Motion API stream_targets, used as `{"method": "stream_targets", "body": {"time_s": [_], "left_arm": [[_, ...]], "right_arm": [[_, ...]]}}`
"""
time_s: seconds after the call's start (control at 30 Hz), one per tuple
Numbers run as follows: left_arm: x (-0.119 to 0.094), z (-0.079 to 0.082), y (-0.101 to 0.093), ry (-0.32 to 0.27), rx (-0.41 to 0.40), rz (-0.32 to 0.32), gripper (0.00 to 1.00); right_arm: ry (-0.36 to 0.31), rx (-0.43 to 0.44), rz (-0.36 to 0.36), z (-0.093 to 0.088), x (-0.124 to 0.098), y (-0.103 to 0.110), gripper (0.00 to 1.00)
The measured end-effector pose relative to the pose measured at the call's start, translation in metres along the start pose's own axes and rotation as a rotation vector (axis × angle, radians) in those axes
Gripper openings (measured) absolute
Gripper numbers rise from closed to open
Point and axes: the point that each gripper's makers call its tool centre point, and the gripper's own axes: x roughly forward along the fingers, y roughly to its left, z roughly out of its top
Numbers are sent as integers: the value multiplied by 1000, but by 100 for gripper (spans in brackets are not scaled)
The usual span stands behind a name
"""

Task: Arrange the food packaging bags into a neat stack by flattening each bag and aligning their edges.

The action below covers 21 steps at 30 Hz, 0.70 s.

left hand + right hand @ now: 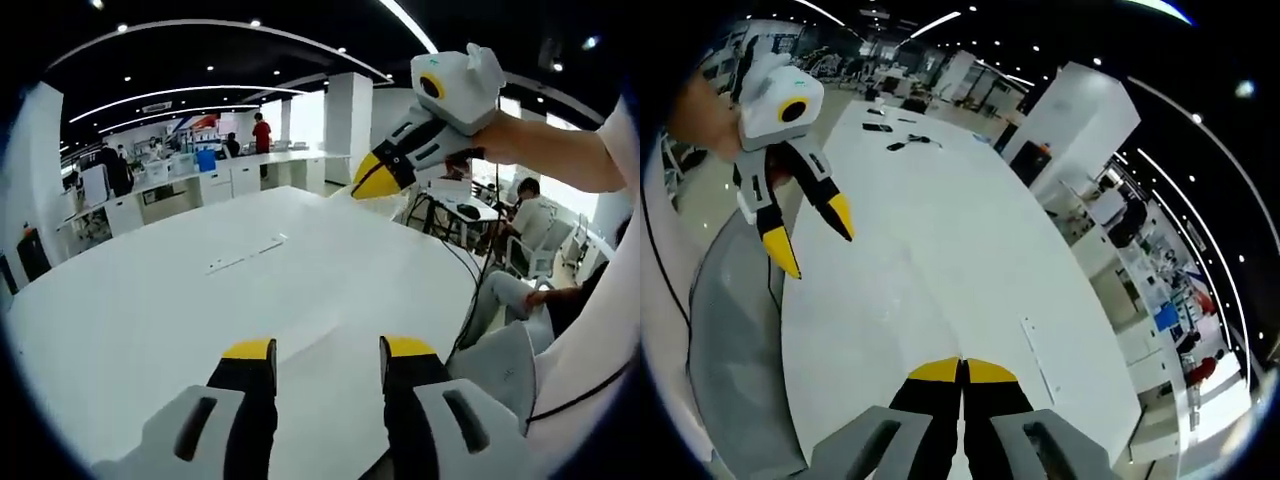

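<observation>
L claw (325, 350) over white table (150, 300)

The left gripper (325, 352) hovered over the near part of the table (150, 300), jaws spread apart, with a flat strip (246, 255) lying on the tabletop ahead of it and slightly left. The right gripper (372, 180) hung above the table's far edge, ahead and to the right, jaws together. Seated people (525, 225) were off to the right beyond the table. From the right gripper (962, 372), small items (902, 135) lay far ahead on the table (940, 250), the strip (1038, 362) just right.
</observation>
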Motion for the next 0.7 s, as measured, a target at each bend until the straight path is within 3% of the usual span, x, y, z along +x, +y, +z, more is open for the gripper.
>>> {"method": "stream_targets", "body": {"time_s": [0.43,0.7], "left_arm": [[4,-11,5,12,-25,11,48],[8,-13,4,8,-16,6,59]], "right_arm": [[8,-13,-19,-8,14,-10,0],[-1,-6,-33,-9,18,-16,0]]}}
